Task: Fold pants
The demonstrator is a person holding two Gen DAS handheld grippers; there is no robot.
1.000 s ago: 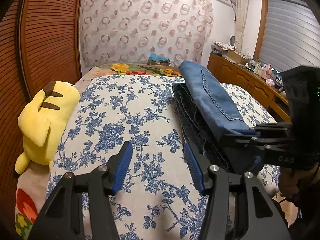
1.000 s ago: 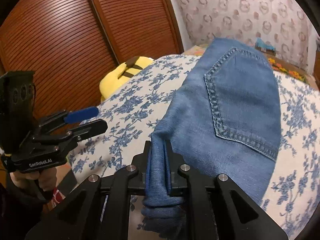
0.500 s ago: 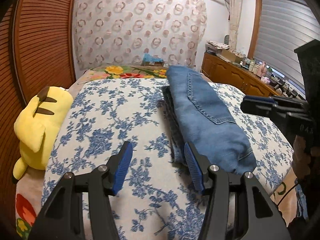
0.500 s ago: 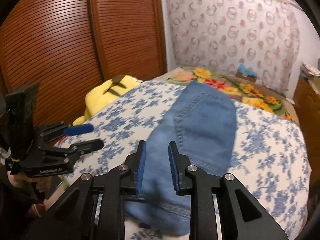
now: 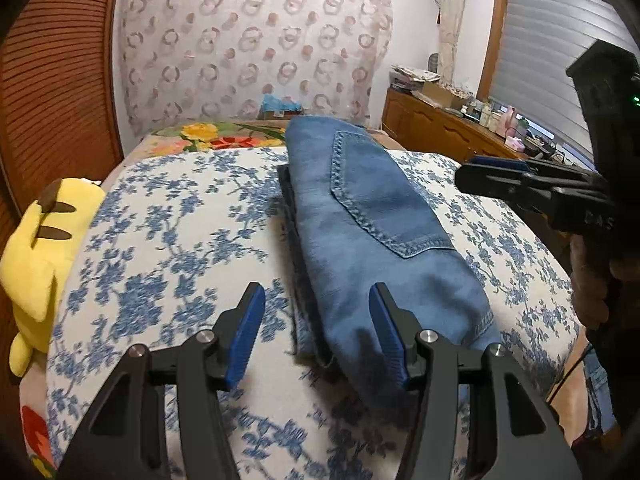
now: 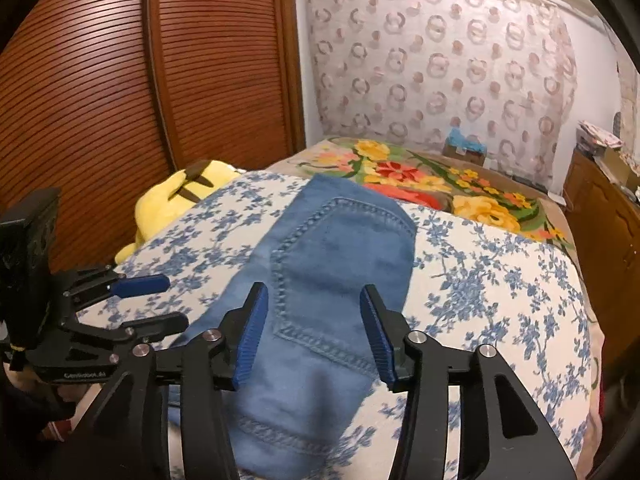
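Blue jeans (image 5: pixel 372 220) lie folded in a long stack on the blue-flowered bedspread (image 5: pixel 160 248), back pocket facing up. They also show in the right wrist view (image 6: pixel 332 280). My left gripper (image 5: pixel 318 330) is open and empty, held above the stack's near left edge. My right gripper (image 6: pixel 314 334) is open and empty, held above the near end of the jeans. In the left wrist view the right gripper (image 5: pixel 504 174) shows at the right. In the right wrist view the left gripper (image 6: pixel 144 300) shows at the left.
A yellow plush toy (image 5: pixel 40 240) lies at the bed's left edge by the slatted wooden wardrobe (image 6: pixel 120 80). A flowered blanket (image 6: pixel 432 184) covers the far end. A wooden dresser (image 5: pixel 448 132) with clutter stands to the right. A curtain (image 5: pixel 256 40) hangs behind.
My right gripper let go of the jeans' end, opened wide and lifted back. The jeans now lie flat. My left gripper stayed open and shifted right toward the stack.
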